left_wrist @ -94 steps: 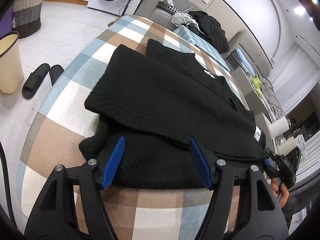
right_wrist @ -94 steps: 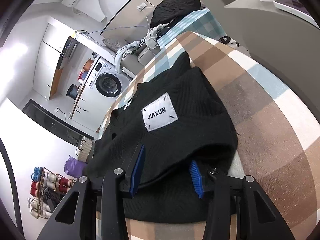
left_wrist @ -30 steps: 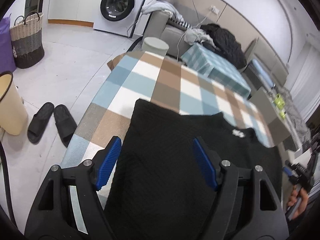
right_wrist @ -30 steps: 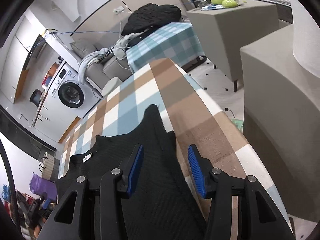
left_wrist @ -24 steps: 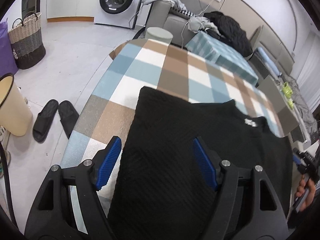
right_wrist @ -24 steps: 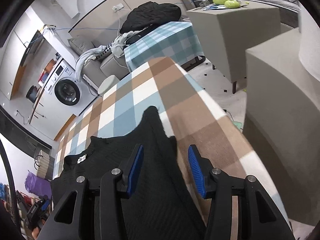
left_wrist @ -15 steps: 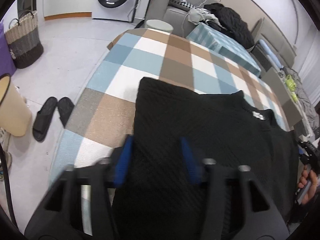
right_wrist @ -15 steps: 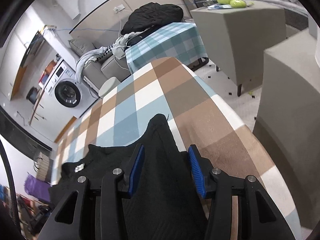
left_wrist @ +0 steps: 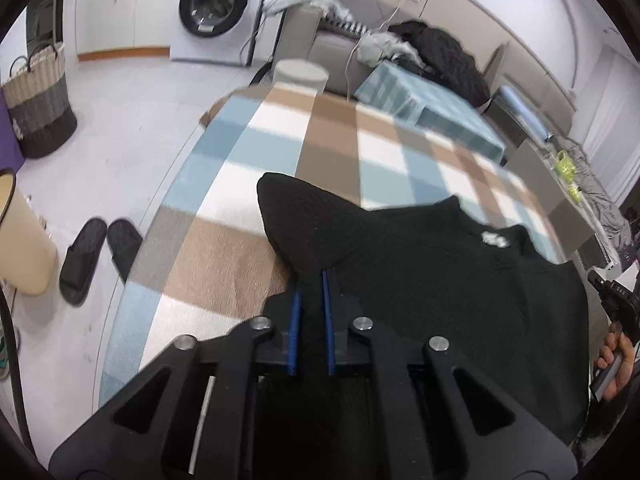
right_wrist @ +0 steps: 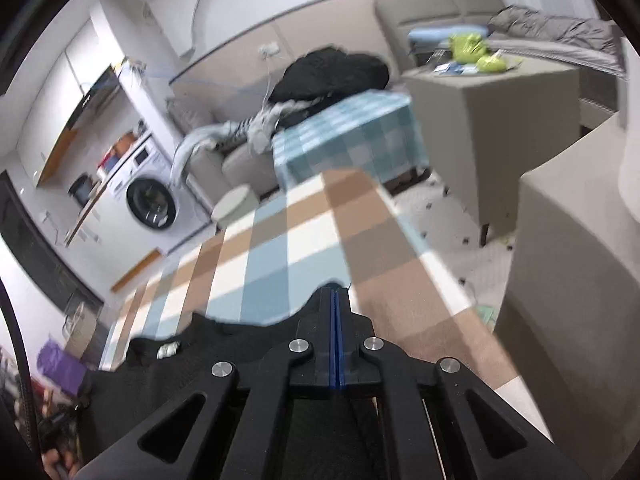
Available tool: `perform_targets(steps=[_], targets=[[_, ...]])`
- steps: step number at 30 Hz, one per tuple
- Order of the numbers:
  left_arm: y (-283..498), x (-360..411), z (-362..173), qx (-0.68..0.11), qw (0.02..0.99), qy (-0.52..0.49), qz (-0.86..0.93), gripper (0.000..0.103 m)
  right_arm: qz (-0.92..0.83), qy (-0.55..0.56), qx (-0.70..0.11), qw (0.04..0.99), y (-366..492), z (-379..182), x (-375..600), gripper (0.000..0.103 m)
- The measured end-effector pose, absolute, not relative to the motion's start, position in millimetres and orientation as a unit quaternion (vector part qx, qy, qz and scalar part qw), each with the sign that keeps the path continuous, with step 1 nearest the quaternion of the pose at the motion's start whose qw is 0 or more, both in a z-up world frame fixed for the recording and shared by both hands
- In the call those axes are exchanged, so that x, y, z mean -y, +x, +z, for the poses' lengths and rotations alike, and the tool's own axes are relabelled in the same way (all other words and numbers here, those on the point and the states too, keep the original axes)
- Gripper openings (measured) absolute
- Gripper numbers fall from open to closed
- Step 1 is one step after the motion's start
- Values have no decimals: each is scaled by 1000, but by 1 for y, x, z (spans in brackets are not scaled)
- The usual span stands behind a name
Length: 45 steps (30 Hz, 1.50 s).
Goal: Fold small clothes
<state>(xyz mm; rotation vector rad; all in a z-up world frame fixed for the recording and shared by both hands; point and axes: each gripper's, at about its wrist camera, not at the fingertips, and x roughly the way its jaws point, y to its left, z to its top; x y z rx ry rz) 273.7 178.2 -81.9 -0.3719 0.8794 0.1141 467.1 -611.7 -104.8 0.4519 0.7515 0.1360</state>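
A black knit sweater [left_wrist: 420,276] lies on the checked table [left_wrist: 248,240], its white neck label [left_wrist: 494,239] facing up. My left gripper [left_wrist: 310,280] is shut on the sweater's left shoulder corner, which bunches into a raised point ahead of the blue pads. My right gripper [right_wrist: 335,294] is shut on the sweater's [right_wrist: 208,352] right shoulder corner; its pads meet with the cloth pinched between them. The sweater's lower part is hidden under both grippers.
The table's far half [right_wrist: 288,236] shows bare checked cloth. A round stool [left_wrist: 301,74], a sofa with clothes [left_wrist: 420,46] and a washing machine [left_wrist: 216,8] stand beyond. Slippers [left_wrist: 96,256], a beige bin [left_wrist: 20,240] and a basket [left_wrist: 38,100] are on the floor at left.
Both grippers were open over the spread sweater's top edge. They have closed on its shoulder corners, and the cloth is now pulled up into points.
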Motion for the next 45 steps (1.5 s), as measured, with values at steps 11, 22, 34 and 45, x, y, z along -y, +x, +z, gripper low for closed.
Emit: perform_targets(steps=[11,22,34,45], targets=[[276,-196,-97,-439,875,-177,97,62,60,191,-407,891,470,-126,597,41],[279,-199,-93,-393,891,-218,57,5,54,200,-391,897,474,-130,599,11],[280,-195,-54,-347,913,-207,56,4,58,193,-312,928,459,-86,592,5],[289,-199,-82,-415,881,-208,95,14,20,194,-409,891,481,-119,591,19]])
